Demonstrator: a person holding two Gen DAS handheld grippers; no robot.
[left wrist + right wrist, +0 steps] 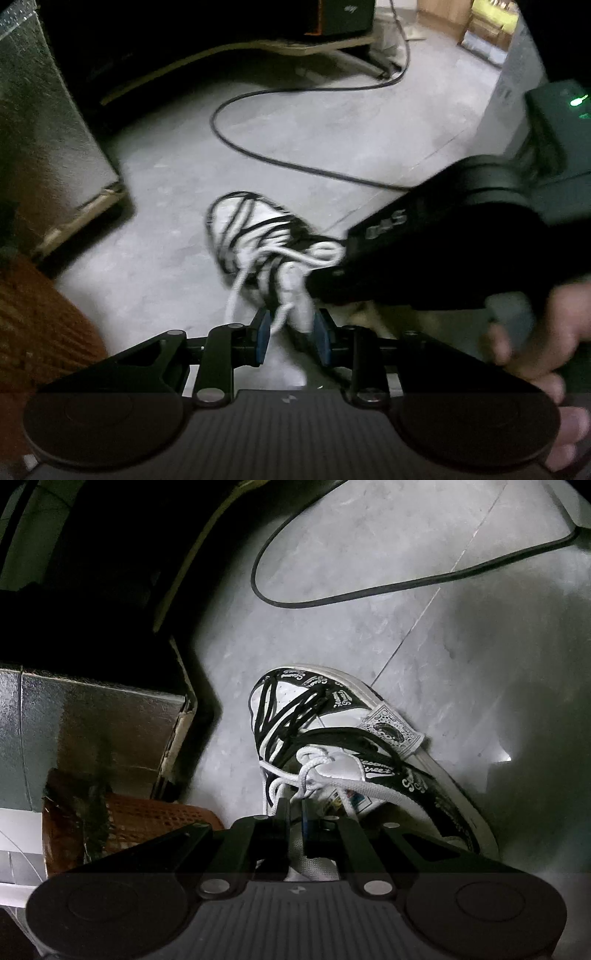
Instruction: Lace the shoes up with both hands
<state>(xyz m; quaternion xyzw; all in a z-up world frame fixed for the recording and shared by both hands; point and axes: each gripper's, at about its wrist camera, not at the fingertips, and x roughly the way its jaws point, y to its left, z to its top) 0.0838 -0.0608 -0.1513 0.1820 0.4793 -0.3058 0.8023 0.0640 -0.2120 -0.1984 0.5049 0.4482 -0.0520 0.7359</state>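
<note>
While the grey floor (424,602) fills most of both views, crossed by a looping black cable (332,598), a black-and-white sneaker (369,746) rests on it beside a metallic box (92,731) and an orange mesh basket (147,816). Black lace already criss-crosses the forefoot; white lace (314,771) is bunched in loose loops near the tongue — no finished bow shows, so tying seems to remain. The right gripper (294,812) reaches over the shoe's opening, its jaws nearly together, pinching a white strand. The left gripper (291,332) has its jaws partly apart, with a dangling white strand between them — whether they press on it cannot be told.
</note>
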